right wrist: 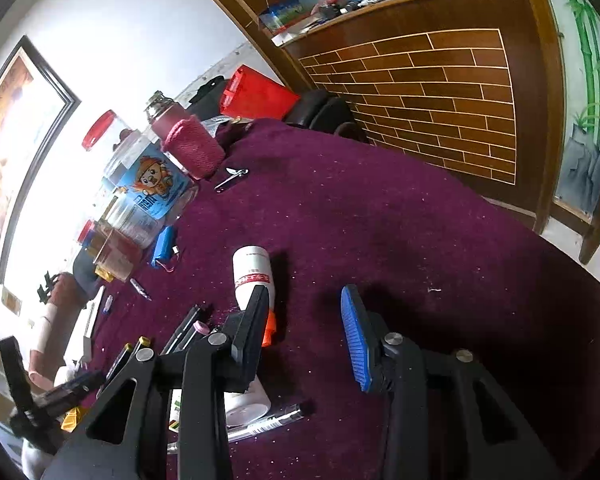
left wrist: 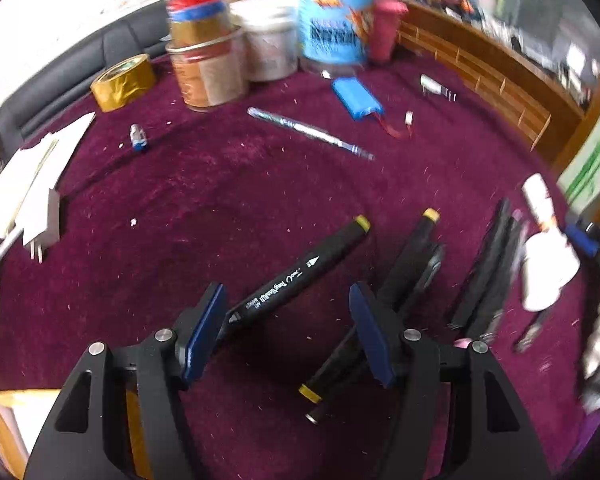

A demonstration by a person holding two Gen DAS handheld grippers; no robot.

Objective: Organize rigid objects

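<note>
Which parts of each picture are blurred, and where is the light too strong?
Left wrist view: the blue-labelled clear jar and the other containers at the back are smeared by motion blur, while the black marker with a yellow cap near the hand-held gripper is sharp. Right wrist view: mostly sharp, but the white wall at left is overexposed; straight edges bend in both.

A deep purple fabric-covered surface (right wrist: 400, 240) extends ahead of the claw. Beyond its far edge stands a wooden panel with a brick pattern (right wrist: 428, 92). To the claw's left, a framed picture (right wrist: 16, 136) hangs on a white wall (right wrist: 132, 40). Bright daylight washes out that wall.
</note>
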